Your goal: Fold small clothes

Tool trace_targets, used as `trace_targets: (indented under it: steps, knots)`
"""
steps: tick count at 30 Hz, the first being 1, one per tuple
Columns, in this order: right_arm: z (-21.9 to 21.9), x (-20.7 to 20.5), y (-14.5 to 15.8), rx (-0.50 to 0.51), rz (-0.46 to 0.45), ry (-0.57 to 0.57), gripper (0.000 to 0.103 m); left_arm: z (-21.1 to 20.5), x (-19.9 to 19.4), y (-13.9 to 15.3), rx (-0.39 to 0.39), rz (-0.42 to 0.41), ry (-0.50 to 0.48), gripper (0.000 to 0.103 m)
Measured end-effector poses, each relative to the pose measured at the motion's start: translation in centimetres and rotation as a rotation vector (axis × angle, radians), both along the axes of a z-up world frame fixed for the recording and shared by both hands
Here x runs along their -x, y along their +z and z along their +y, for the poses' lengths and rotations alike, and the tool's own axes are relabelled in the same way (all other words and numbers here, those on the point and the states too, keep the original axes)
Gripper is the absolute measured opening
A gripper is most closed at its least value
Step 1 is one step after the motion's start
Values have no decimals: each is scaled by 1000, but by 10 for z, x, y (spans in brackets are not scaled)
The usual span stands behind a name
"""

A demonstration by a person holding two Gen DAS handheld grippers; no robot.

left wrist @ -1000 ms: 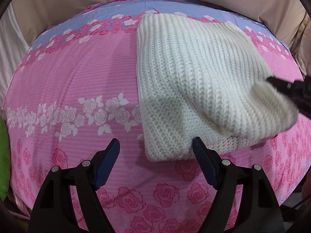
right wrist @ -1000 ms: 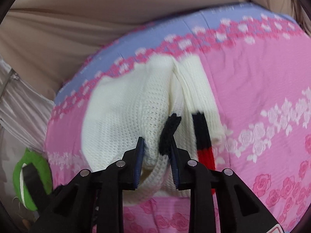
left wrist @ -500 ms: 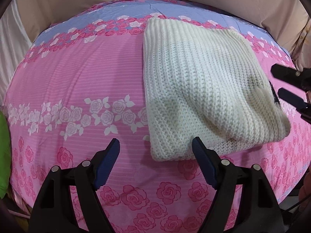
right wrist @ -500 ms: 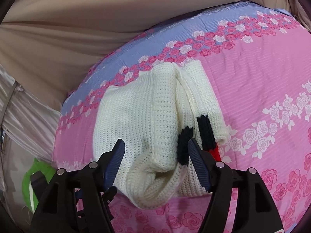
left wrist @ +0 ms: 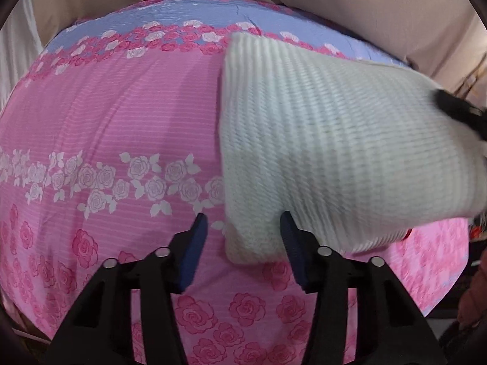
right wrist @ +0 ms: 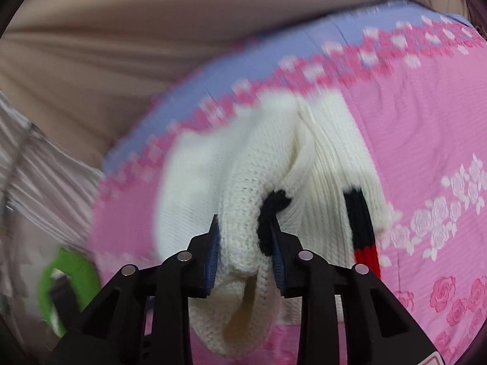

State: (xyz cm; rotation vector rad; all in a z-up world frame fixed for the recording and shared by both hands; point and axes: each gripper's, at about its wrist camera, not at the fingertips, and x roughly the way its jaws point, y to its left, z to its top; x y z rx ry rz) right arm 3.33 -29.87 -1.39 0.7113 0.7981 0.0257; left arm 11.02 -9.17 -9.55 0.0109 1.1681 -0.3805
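Cream knit sweater (right wrist: 243, 200) pinched in right claw (right wrist: 245, 251), left claw (left wrist: 243, 243) spread, straddling its corner

Soft even indoor light with no glare, heavy fisheye bending and dark vignette at the corners, right wrist view motion-blurred beyond the right tool (right wrist: 245, 228) while its own tips stay sharp, left view sharper, sweater (left wrist: 319, 152) smeared toward its far right edge.
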Motion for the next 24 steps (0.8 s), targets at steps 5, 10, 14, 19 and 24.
trace_targets:
  steps: [5, 10, 14, 19, 24]
  knots:
    - [-29, 7, -33, 112, 139, -8, 7, -1, -12, -14, -12, 49, 15, 43]
    - [-42, 24, -68, 53, 235, -69, 12, -1, -5, -9, -25, 35, 11, 47]
    - [-30, 32, -27, 43, 116, -47, 50, 2, -1, -2, -34, 21, -5, 53]
    - [-12, -3, -45, 26, 171, 10, 73, -6, 0, -17, -85, 40, -35, 59]
    - [-7, -14, -32, -72, 80, 46, 20, 2, -7, -22, -71, 70, -5, 61]
